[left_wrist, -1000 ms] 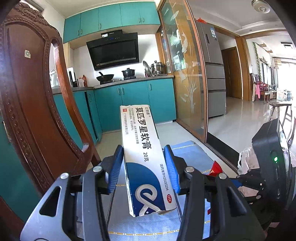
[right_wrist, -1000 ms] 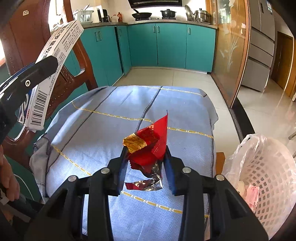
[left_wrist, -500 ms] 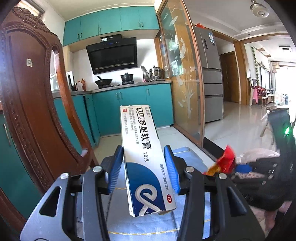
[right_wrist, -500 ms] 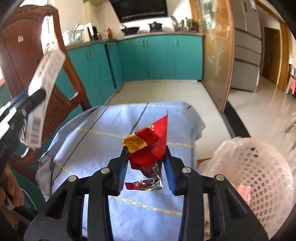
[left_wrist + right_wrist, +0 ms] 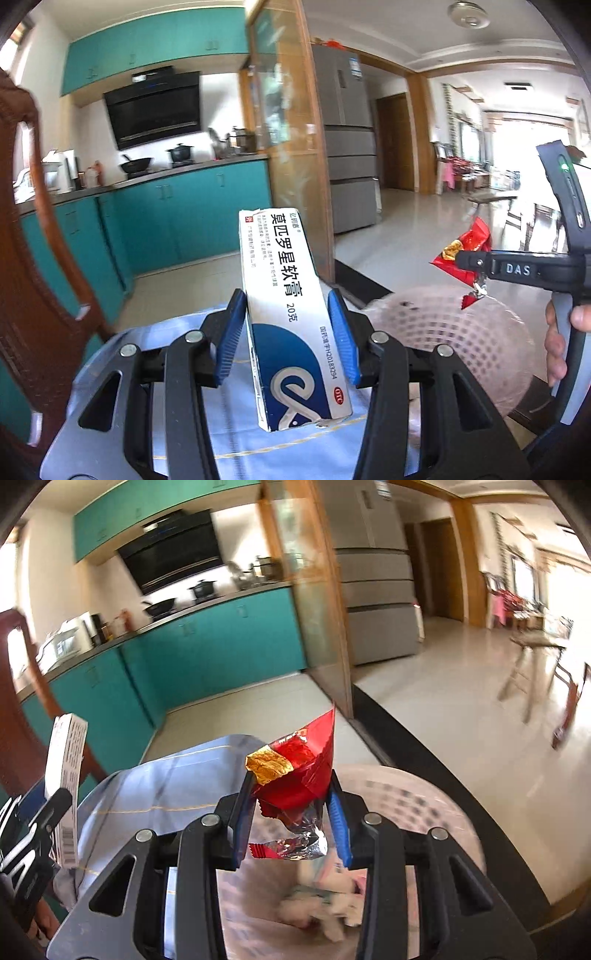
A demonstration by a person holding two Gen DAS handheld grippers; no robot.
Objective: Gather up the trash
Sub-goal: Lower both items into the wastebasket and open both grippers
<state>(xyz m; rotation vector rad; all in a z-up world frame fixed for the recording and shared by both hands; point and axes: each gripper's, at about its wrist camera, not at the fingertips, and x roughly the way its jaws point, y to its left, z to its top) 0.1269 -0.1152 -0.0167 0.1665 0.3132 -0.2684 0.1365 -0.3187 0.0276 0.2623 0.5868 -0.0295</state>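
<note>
right wrist view had the white basket (image 5: 417, 805) as its landmark: the right gripper (image 5: 291, 808) hung above the basket's near rim, pinching a crumpled red wrapper (image 5: 295, 775) between its blue pads, the wrapper's pointed end standing up and its foil tail hanging toward the basket's mouth. trash already lay blurred in the bottom of the basket, directly under the jaws. so the thing to drop lay inside the gripper and the target lay straight below and slightly ahead of it; letting go there would likely land the wrapper inside, though its light foil could drift toward the rim. in the left wrist view the left gripper (image 5: 286, 332) clamped a long medicine box (image 5: 284, 302) across its narrow width, the box's long axis running up and away from the jaws, lower end hanging below them. that gripper sat over the blue cloth on the table (image 5: 122, 354), beside the basket on the side away from the open floor, with the basket's wall just past its right finger. the right hand was plainly the nearer one to the basket. a carved wooden chair (image 5: 33, 295) crowded the far side from the basket, so free room lay above the basket and toward the tiled floor. the box would need carrying across the table edge and over the rim.
</note>
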